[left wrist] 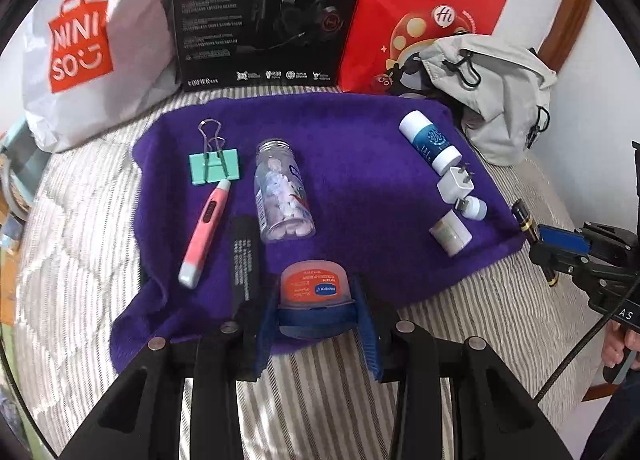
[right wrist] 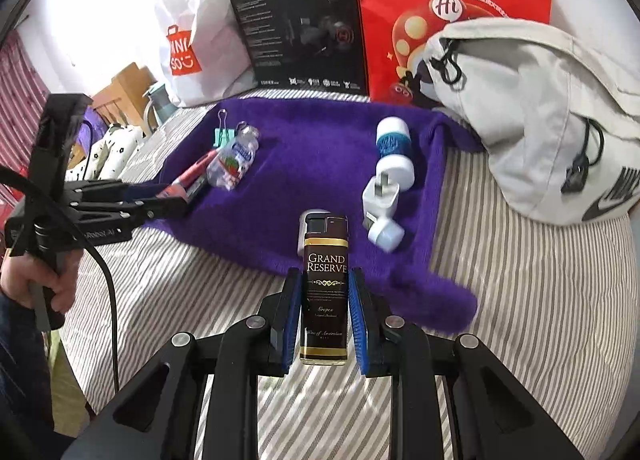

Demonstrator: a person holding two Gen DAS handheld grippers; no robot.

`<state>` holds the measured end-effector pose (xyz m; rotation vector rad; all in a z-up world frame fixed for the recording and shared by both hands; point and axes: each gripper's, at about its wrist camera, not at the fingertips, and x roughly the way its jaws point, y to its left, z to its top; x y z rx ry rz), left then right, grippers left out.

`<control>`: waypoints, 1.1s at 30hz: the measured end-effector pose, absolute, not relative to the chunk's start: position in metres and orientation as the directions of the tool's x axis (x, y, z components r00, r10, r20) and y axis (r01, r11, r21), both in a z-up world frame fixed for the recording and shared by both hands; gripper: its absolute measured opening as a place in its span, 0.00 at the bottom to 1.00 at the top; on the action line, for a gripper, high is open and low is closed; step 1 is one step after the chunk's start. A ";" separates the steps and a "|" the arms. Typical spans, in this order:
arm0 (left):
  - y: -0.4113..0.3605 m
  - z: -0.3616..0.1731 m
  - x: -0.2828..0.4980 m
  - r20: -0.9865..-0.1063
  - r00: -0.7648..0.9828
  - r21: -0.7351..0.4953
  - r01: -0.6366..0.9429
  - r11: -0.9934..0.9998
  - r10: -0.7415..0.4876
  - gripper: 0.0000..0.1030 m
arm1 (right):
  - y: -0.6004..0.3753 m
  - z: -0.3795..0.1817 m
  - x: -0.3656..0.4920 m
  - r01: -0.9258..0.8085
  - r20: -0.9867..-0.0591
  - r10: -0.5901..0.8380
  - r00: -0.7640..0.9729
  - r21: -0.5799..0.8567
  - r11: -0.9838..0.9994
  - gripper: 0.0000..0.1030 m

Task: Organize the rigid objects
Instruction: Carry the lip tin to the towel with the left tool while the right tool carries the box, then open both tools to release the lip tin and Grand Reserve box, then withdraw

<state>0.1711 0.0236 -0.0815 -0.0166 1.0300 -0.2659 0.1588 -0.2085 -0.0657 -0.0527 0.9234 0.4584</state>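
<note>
My left gripper (left wrist: 316, 314) is shut on a round orange balm tin (left wrist: 314, 288) at the near edge of the purple towel (left wrist: 360, 188). On the towel's left lie a mint binder clip (left wrist: 214, 166), a pink pen (left wrist: 206, 232), a black tube (left wrist: 244, 260) and a clear pill bottle (left wrist: 282, 196). On its right lie a blue-and-white bottle (left wrist: 430, 140), a white charger plug (left wrist: 456, 184), a small white adapter (left wrist: 474, 208) and a white cap (left wrist: 450, 234). My right gripper (right wrist: 325, 300) is shut on a black "Grand Reserve" lighter (right wrist: 325, 280), held over the towel's near edge (right wrist: 256, 236).
The towel lies on a striped bed cover (right wrist: 520, 300). Behind it stand a white shopping bag (left wrist: 92, 44), a black box (left wrist: 264, 12) and a red bag (left wrist: 424, 8). A grey backpack (right wrist: 540, 112) sits at the back right. A hand (right wrist: 36, 276) holds the left gripper's handle.
</note>
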 end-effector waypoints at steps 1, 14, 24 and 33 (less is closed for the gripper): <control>0.025 -0.083 0.175 -0.844 0.484 -0.147 0.206 0.967 -0.231 0.34 | -0.208 -0.065 0.162 -0.404 -0.779 0.360 0.513 0.151 0.902 0.23; 0.017 -0.113 0.208 -0.885 0.424 -0.107 0.213 0.971 -0.191 0.34 | -0.199 -0.075 0.196 -0.400 -0.789 0.362 0.496 0.162 0.902 0.23; 0.013 -0.118 0.208 -0.889 0.424 -0.078 0.235 0.969 -0.175 0.37 | -0.196 -0.083 0.205 -0.398 -0.799 0.354 0.486 0.158 0.904 0.23; 0.021 -0.106 0.190 -0.879 0.445 -0.078 0.219 0.973 -0.171 0.63 | -0.202 -0.082 0.218 -0.364 -0.799 0.339 0.497 0.162 0.917 0.23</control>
